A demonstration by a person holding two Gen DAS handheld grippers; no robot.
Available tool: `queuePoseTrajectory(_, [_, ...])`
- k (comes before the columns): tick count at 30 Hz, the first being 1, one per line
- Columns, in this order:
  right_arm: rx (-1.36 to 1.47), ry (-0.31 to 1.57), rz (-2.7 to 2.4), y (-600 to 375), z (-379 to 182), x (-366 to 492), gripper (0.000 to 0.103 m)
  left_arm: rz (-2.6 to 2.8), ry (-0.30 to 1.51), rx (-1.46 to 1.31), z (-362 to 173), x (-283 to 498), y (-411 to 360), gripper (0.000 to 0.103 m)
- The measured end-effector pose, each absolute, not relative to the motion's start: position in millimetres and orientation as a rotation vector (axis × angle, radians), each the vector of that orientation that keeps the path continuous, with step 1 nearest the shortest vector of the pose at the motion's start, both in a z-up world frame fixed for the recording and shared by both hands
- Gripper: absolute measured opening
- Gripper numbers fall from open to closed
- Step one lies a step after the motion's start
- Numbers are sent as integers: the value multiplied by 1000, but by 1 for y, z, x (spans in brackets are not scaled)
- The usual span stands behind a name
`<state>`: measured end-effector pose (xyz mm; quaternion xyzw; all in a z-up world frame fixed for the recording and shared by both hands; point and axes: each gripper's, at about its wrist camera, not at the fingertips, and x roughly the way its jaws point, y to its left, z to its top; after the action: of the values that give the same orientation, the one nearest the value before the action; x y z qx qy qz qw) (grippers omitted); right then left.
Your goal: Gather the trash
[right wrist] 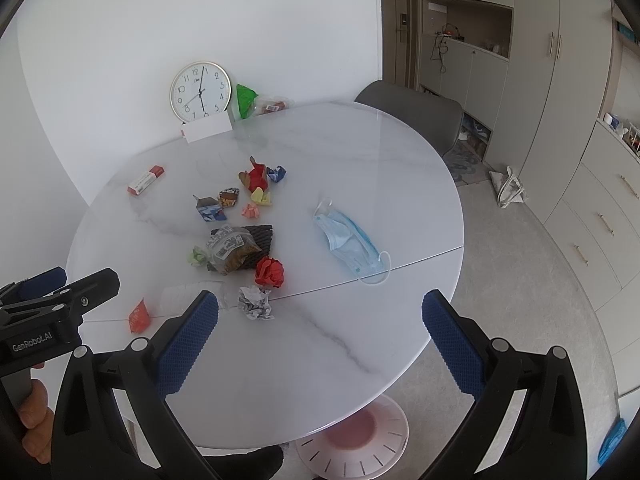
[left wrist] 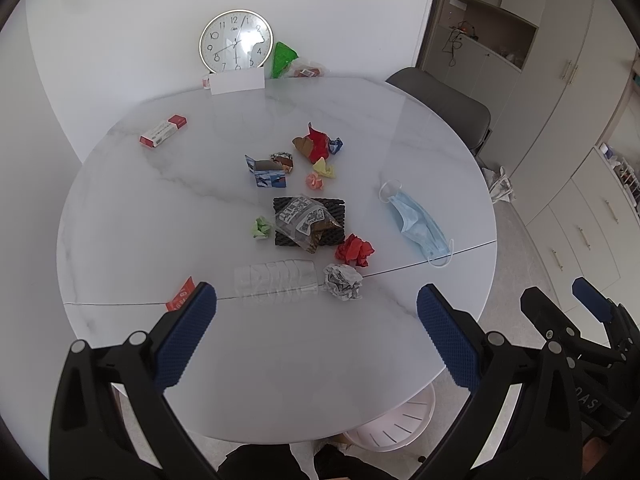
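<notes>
Trash lies scattered on a round white marble table point(left wrist: 160, 208) point(right wrist: 360, 340). Nearest are a crumpled grey paper ball point(left wrist: 343, 281) point(right wrist: 255, 302), a clear plastic tray point(left wrist: 276, 280), a red paper ball point(left wrist: 355, 250) point(right wrist: 271, 272) and an orange packet point(left wrist: 182, 295) point(right wrist: 139, 316). A clear bag on black foam point(left wrist: 308, 220) point(right wrist: 240, 248), a blue face mask point(left wrist: 418, 222) point(right wrist: 348, 242) and small coloured wrappers lie farther in. My left gripper point(left wrist: 316, 324) is open and empty above the near edge. My right gripper point(right wrist: 320, 328) is open and empty beside it.
A pale pink bin stands on the floor under the table's near edge point(left wrist: 396, 424) point(right wrist: 352, 440). A clock point(left wrist: 236, 40), white card and green bag stand at the far edge. A red-and-white box point(left wrist: 163, 131) lies far left. A grey chair point(left wrist: 444, 104) and cabinets are on the right.
</notes>
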<state>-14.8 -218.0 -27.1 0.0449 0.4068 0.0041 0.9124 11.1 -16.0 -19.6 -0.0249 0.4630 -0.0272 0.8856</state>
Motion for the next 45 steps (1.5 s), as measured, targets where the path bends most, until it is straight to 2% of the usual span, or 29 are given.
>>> queuePoseTrajectory(15, [92, 853, 6, -216, -36, -14, 101, -98, 942, 4, -28, 15, -2, 97])
queuePoseTrajectory(27, [116, 1001, -61, -186, -91, -1, 101, -279, 1055, 241, -164, 49, 118, 96])
queuePoseTrajectory(32, [111, 1070, -58, -161, -111, 11, 101, -390, 1103, 235, -208, 77, 150, 96])
queuePoseTrajectory(35, [83, 1092, -19, -141, -119, 17, 101, -447, 1124, 268, -230, 91, 155, 90])
queuePoseTrajectory(39, [5, 1126, 114, -113, -123, 29, 101, -517, 1120, 333, -244, 94, 152, 75])
queuePoseTrajectory(45, [-400, 1161, 470, -41, -136, 60, 101, -570, 1095, 378, -250, 96, 154, 57])
